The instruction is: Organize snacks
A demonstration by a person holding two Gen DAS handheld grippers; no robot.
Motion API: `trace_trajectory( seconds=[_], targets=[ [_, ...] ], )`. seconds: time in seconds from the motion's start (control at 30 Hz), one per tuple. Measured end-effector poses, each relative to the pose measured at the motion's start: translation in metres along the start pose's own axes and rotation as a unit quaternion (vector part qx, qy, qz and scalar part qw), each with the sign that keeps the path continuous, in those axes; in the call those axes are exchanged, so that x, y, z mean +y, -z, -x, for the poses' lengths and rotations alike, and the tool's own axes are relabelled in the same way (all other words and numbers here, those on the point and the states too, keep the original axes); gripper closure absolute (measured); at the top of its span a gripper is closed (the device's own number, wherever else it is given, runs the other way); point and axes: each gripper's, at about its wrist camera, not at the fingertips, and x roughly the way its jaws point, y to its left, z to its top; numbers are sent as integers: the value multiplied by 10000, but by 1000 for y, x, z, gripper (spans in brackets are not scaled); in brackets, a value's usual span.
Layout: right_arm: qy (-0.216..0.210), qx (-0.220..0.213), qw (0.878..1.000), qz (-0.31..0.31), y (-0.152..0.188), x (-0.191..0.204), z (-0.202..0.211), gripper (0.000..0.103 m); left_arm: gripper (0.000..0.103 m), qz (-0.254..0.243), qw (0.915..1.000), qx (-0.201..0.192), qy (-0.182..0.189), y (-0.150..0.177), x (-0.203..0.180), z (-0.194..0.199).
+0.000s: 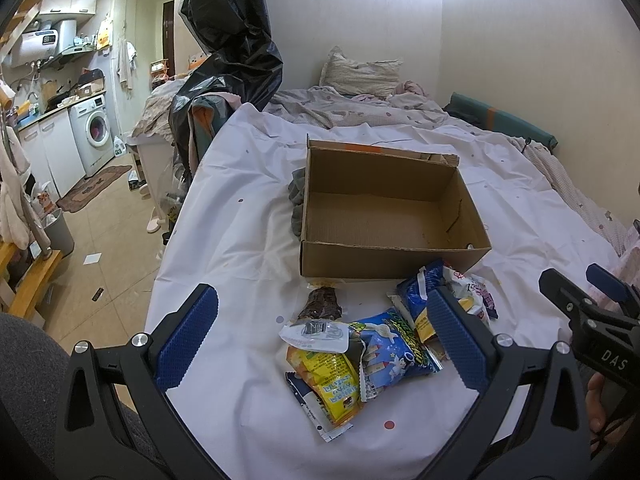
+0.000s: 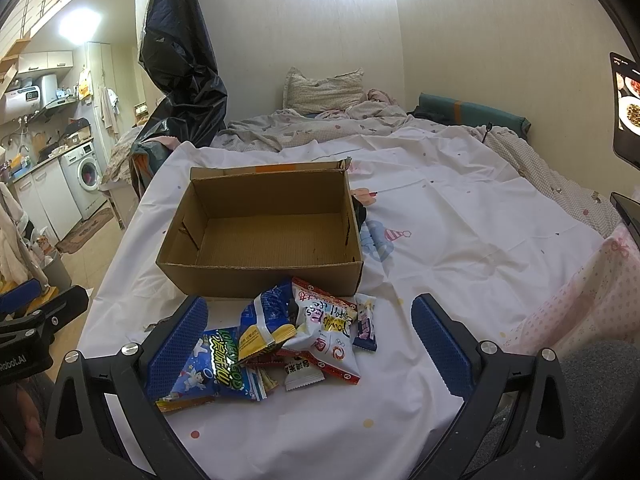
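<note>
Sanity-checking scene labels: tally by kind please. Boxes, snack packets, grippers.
Cardboard box: 1, nothing in it
Snack packets: at least 7, in an overlapping pile, so the exact count is unclear
Grippers: 2, left gripper and right gripper, both open
Total: at least 10

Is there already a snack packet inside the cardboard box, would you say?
No, the cardboard box shows a bare floor; the snack packets lie outside it.
</note>
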Motion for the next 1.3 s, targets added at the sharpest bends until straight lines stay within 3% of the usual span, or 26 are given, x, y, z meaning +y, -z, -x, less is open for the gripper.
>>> trace_trajectory(
  seconds=[1.13, 1.3],
  targets=[
    [-1, 46, 10000, -64, 0, -1, -2, 0, 0, -17, 10000, -21, 7, -1, -2, 1],
    [-229, 190, 9992, -284, -16, -13, -7, 0, 0, 34, 9999, 127, 34, -16, 5, -4]
  ],
)
